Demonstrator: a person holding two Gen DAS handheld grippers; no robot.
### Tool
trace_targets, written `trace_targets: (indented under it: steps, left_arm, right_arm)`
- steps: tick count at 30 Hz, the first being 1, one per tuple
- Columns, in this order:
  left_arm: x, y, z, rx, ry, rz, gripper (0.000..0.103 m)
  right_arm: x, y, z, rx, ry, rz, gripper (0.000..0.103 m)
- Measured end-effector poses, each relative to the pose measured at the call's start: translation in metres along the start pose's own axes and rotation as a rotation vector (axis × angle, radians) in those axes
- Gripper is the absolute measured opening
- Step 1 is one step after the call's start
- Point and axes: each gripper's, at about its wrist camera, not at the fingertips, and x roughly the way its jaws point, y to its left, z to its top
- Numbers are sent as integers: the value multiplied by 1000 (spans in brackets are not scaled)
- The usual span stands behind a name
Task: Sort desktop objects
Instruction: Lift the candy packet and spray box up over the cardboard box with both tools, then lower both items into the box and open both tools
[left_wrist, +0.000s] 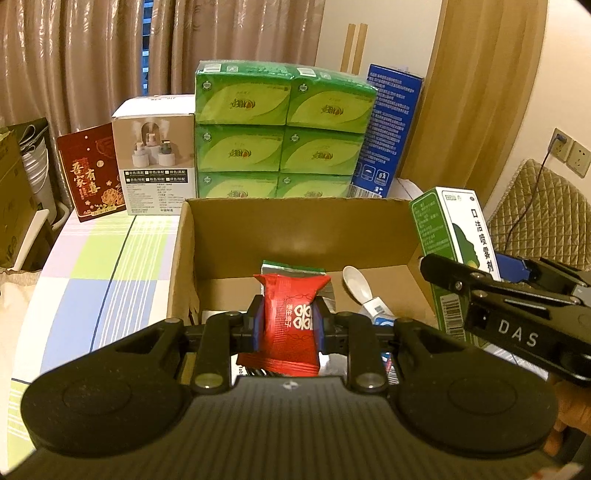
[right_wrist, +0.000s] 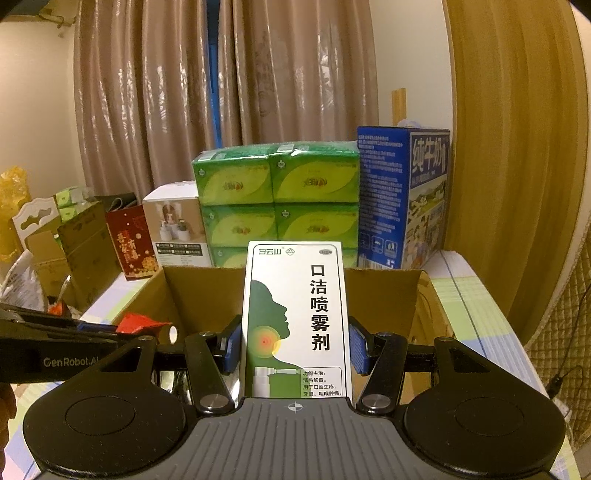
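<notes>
Ahead of both grippers, an open cardboard box (left_wrist: 299, 236); beyond its far wall, a stack of green tissue packs (left_wrist: 280, 129). Right gripper (right_wrist: 295, 341) clamped on an upright green-and-white spray carton (right_wrist: 295, 321), held above the box's near edge. Left gripper (left_wrist: 288, 325) closed on a red snack packet (left_wrist: 291, 314), also over the box. Only in the left wrist view: a white spoon (left_wrist: 356, 282) on the box floor, ahead and right of the packet. Only in the right wrist view: the carton's printed front.
</notes>
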Motion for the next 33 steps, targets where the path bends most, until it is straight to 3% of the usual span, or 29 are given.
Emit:
trace_targets:
  steps: [33]
  left_arm:
    - [29,5,0,-21,16,3,22]
  right_arm:
    - [22,-12,-4,22,35,-27,53]
